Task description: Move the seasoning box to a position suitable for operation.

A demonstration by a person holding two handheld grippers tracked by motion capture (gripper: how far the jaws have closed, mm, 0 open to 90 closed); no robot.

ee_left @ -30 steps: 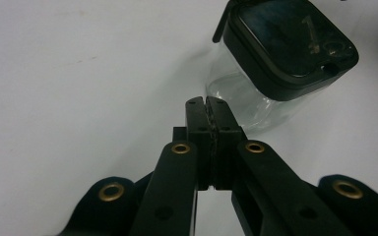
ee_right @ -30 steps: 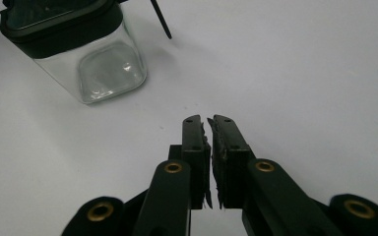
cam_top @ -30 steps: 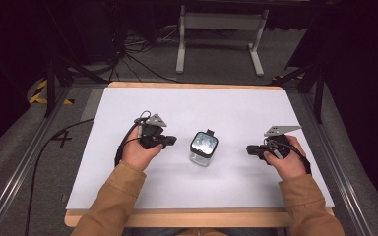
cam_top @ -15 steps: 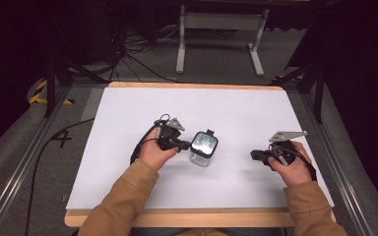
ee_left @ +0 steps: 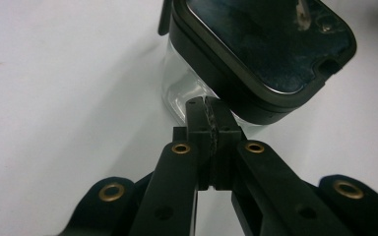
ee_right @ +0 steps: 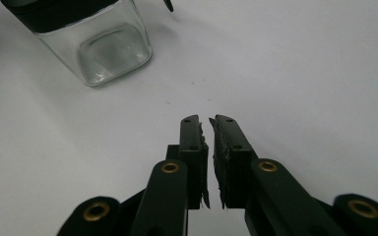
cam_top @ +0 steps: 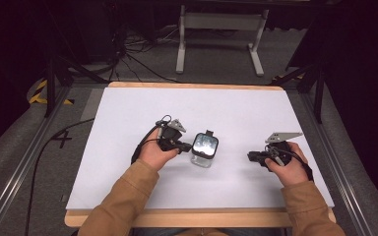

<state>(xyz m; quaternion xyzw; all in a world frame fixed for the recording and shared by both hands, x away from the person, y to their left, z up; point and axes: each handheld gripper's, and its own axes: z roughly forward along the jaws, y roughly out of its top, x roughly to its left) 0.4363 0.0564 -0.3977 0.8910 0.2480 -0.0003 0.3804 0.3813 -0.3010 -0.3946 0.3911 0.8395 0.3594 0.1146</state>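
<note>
The left gripper (cam_top: 184, 145) has moved rightward, reaching the jar (cam_top: 204, 149).

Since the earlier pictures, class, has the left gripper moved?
Yes. In the high view the left gripper has travelled rightward across the table, closing on the glass jar, which stayed put.

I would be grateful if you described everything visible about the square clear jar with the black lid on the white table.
The square clear glass jar with the black lid stands upright near the middle of the white table. Its walls and thick base look like transparent glass, and it appears empty. The lid is square with rounded corners, its glossy top reflects light, and a small black tab juts from its far edge. The left gripper, jaws together, has its tips right at the jar's side; contact cannot be confirmed.
</note>
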